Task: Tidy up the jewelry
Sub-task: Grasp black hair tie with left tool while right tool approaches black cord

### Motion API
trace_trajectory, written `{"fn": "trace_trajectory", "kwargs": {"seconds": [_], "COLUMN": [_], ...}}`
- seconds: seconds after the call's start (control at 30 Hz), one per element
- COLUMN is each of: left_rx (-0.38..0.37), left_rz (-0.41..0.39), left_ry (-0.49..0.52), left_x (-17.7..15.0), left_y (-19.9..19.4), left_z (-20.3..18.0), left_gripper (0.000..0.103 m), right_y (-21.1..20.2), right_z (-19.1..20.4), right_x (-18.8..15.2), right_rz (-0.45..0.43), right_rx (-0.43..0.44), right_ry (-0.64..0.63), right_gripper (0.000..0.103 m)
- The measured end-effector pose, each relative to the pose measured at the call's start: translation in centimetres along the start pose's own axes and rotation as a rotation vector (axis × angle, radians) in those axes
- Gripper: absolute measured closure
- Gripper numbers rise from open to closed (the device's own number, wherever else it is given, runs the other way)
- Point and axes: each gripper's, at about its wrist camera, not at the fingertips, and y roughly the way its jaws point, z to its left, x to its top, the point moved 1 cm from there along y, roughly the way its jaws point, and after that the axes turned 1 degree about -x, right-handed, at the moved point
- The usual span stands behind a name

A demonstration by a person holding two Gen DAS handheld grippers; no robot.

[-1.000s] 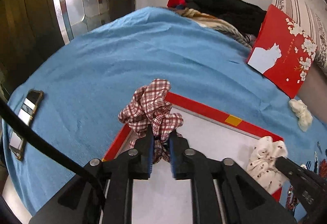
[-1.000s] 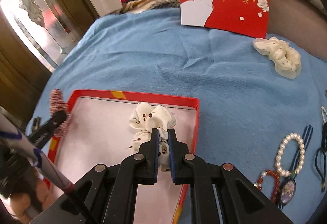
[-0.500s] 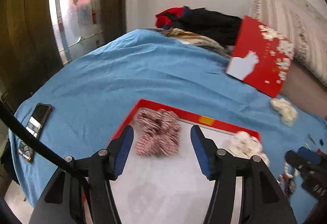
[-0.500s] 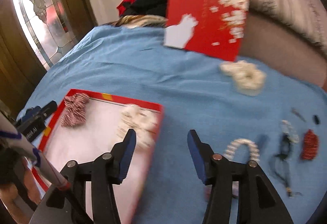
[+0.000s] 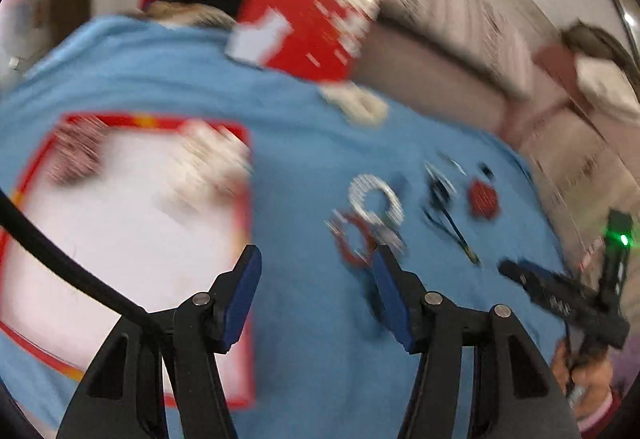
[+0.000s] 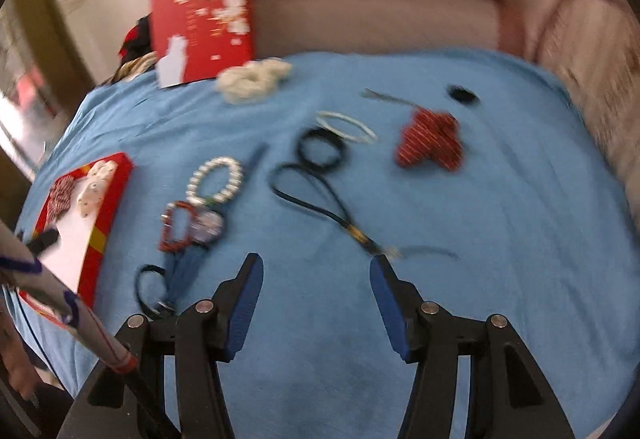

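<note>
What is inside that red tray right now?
Two scrunchies lie in the red tray: a plaid scrunchie and a white dotted scrunchie, side by side. The tray's near end is hidden behind a sleeve.

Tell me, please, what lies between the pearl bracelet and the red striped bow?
In the right wrist view, a black hair tie and thin white bangle lie between pearl bracelet and bow.

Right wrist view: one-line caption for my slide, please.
Open right gripper above blue cloth strewn with pearl bracelet, black cord, red scrunchie.
</note>
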Motion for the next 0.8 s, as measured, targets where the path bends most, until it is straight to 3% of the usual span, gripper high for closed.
{"fn": "trace_trajectory", "kwargs": {"seconds": [0.2, 0.4, 0.53, 0.8], "left_rx": [-0.061, -0.123, -0.16, -0.199], "left_rz": [0.135, 0.218, 0.243, 0.278], "left_ry": [-0.047, -0.122, -0.129, -0.164], "left_x": [-2.3, -2.3, -2.1, -2.0], "left_y": [4.6, 8.2, 9.4, 9.9], "left_z": [-3.2, -3.4, -3.7, -2.6], "left_gripper": [0.046, 0.048, 0.066, 0.082], "right_y": [0.6, 1.4, 2.7, 8.2], "right_z": [-4.1, -5.5, -4.6, -1.0], "right_x": [-1.7, -1.5, -0.2, 2.0], "right_rz": [0.006, -0.001, 0.0, 0.065], "right_rx": [0.026, 0.054, 0.079, 0.047], "right_ry": [0.091, 0.1, 0.077, -0.057], "right_gripper": [0.043, 0.043, 0.043, 0.043]}}
